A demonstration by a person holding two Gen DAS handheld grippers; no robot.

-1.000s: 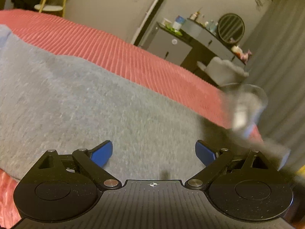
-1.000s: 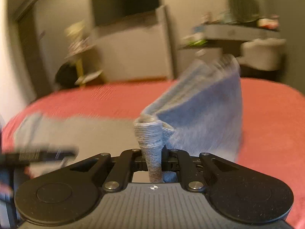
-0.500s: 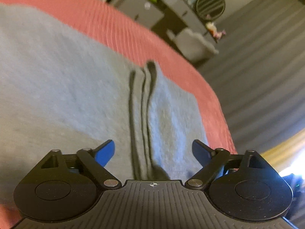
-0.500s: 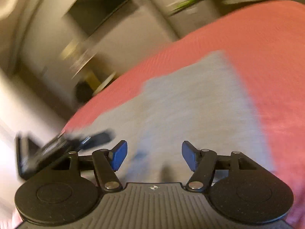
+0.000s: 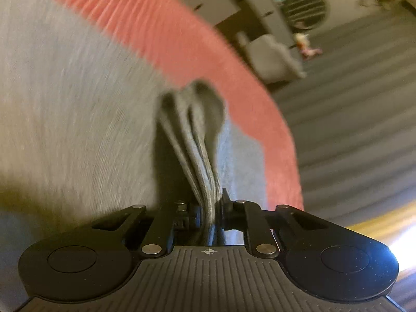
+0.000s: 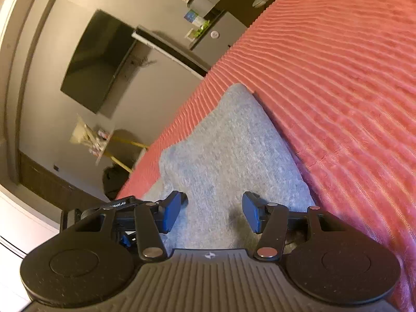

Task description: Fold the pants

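Left wrist view: left gripper [image 5: 209, 208] clenched on one pants [image 5: 78, 104] edge; right gripper [image 6: 210, 213] fingers released.

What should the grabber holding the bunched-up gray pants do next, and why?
Probably the left gripper should lift its pinch and carry it across. It is shut on a stacked bunch of the gray pants, near the edge of the red bedspread. The right gripper hovers open over flat pants, holding nothing.

One pair of grey pants [image 6: 228, 156] lay ahead of two grippers: the left gripper [image 5: 208, 208] and the right gripper [image 6: 211, 214]; one red bedspread [image 6: 338, 91] lay beneath.
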